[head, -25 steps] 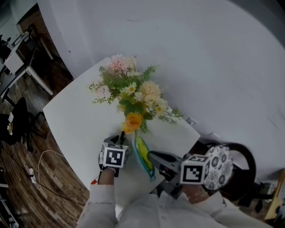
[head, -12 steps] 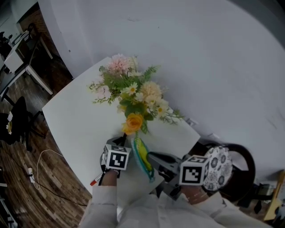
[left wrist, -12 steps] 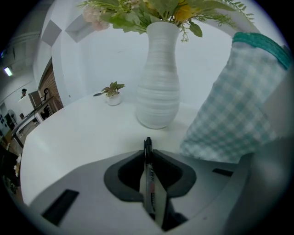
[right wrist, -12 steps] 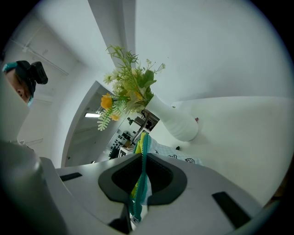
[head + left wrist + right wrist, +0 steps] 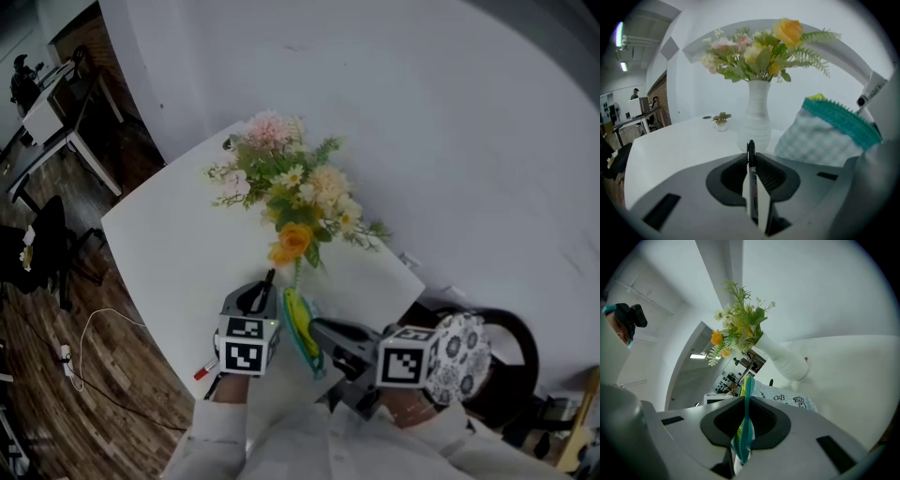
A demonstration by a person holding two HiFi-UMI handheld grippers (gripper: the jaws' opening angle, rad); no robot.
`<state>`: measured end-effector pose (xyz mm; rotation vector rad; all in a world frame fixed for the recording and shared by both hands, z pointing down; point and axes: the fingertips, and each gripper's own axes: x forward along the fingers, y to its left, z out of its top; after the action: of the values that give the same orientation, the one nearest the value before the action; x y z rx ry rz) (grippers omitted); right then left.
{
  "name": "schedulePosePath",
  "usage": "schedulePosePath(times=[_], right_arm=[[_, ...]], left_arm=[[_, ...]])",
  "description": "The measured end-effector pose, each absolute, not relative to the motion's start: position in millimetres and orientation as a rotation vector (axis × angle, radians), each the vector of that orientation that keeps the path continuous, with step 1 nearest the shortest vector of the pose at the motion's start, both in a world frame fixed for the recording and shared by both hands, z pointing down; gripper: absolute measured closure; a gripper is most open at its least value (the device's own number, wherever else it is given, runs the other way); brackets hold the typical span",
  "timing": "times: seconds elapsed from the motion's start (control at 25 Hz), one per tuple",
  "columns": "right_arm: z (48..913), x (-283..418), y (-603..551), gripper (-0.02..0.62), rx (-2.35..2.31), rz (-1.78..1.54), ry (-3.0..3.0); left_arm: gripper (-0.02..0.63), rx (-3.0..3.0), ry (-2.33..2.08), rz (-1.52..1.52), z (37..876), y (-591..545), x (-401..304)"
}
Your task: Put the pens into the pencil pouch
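No legible text (pen (image 5: 752,183) print blurred)

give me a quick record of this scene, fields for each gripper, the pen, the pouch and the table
left gripper: jaws just closed, shut on black pen
right gripper: shut on pencil pouch at its teal zipper edge
black pen: tip forward, not yet in the pouch
pencil pouch: checked fabric, beside the pen, to its right
table: white, holds white vase of flowers
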<state>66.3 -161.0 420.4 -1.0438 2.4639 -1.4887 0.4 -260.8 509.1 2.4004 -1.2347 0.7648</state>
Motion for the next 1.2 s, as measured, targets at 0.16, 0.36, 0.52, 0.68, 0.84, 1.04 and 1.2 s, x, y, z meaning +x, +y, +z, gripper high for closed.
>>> schedulePosePath(times=[0.16,0.36,0.52,0.68,0.84,1.04,1.2], right_arm=[[414.8,56.1,-155.9,0.563,-1.012,-1.470,2.477],[415.4,44.3,-150.0,0.563,-0.978,-1.478,2.468],[406.1,33.9,-147.0,0.563,-0.933,-1.454,2.484],[403.5,26.8,-143.0,0.563,-0.889,-1.481,2.442],[397.4,18.7,-140.2,0.563,-0.823,-1.508,2.386],[391.1,11.7,-139.7,0.563,-0.737,-1.551,2.292],[389.4,11.8,-140.5,0.563,-0.701,-1.563,2.252]], left_arm=[[0.545,2.443,-1.285,0.626,472.7,-246.2,-8.3],[0.545,2.525,-1.367,0.424,432.3,-229.4,-24.7],[0.545,2.585,-1.361,0.248,403.1,-214.7,-30.6],[0.545,2.619,-1.305,0.095,376.8,-202.8,-34.2],[0.545,2.633,-1.322,-0.080,343.3,-192.9,-40.7],[0.545,2.633,-1.331,-0.309,309.6,-185.8,-47.3],[0.545,2.632,-1.270,-0.453,293.1,-182.3,-45.3]])
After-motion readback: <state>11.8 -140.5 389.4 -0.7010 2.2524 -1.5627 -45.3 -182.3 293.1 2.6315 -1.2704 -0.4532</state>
